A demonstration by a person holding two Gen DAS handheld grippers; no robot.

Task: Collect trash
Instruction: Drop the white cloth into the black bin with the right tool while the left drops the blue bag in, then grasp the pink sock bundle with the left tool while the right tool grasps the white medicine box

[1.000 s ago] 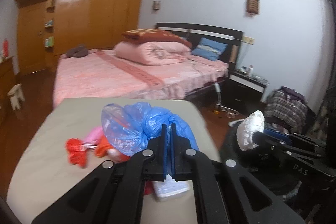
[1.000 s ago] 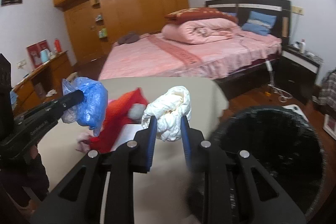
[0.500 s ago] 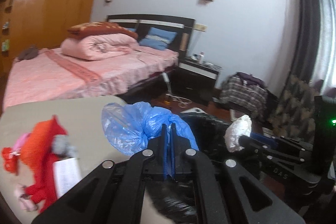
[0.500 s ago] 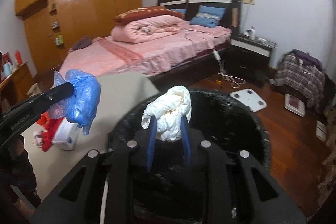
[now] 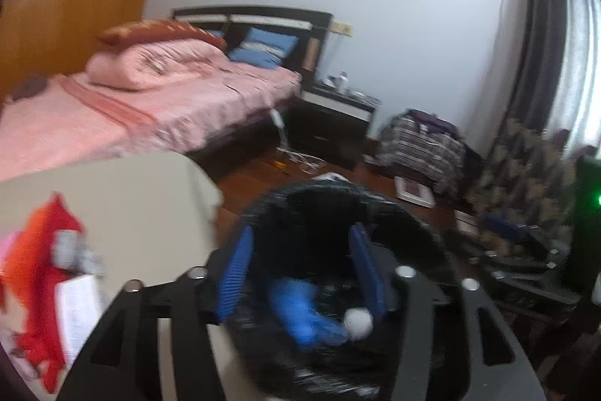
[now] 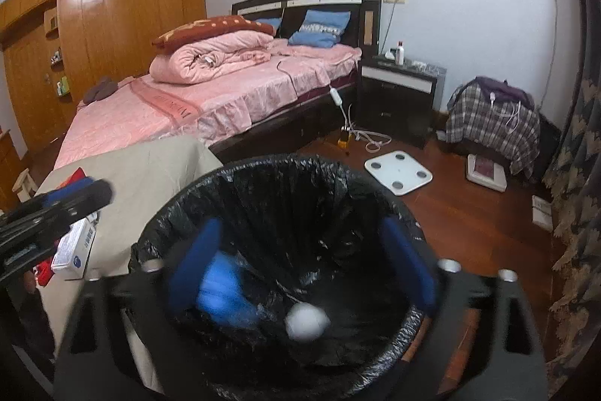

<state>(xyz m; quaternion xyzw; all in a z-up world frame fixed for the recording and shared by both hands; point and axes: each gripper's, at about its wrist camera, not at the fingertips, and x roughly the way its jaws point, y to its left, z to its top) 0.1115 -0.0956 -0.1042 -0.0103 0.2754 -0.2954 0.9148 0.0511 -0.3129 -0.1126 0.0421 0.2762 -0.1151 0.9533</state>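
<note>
Two pieces of trash are down inside the black-lined bin (image 6: 285, 198): a crumpled blue plastic bag (image 6: 221, 288) and a white paper wad (image 6: 307, 321), both blurred. Seen from the right wrist camera, the blue bag sits at about 8 o'clock in the bin's mouth and the white wad at about 6 o'clock, just beside it. From the left wrist camera the same blue bag (image 5: 300, 310) lies low in the bin (image 5: 338, 198) with the white wad (image 5: 358, 323) touching its right end.

Both claws hang over the bin's opening with nothing between their blue pads. The right gripper (image 6: 300, 262) has just been opening and its jaws now stand very wide, one pad at each side of the bin's mouth. The left gripper (image 5: 304, 277) has also just been opening; its jaws are parted about halfway, empty, framing the fallen bag. In the right view the left claw's black finger (image 6: 75, 198) reaches in from 9 o'clock above the beige table (image 6: 150, 168).

On that table (image 5: 131, 198), at 9 o'clock from the bin, red and orange scraps (image 5: 41, 243) and a white box (image 6: 75, 247) lie together. Beyond, at 11 o'clock, stands a pink bed (image 6: 210, 93).
</note>
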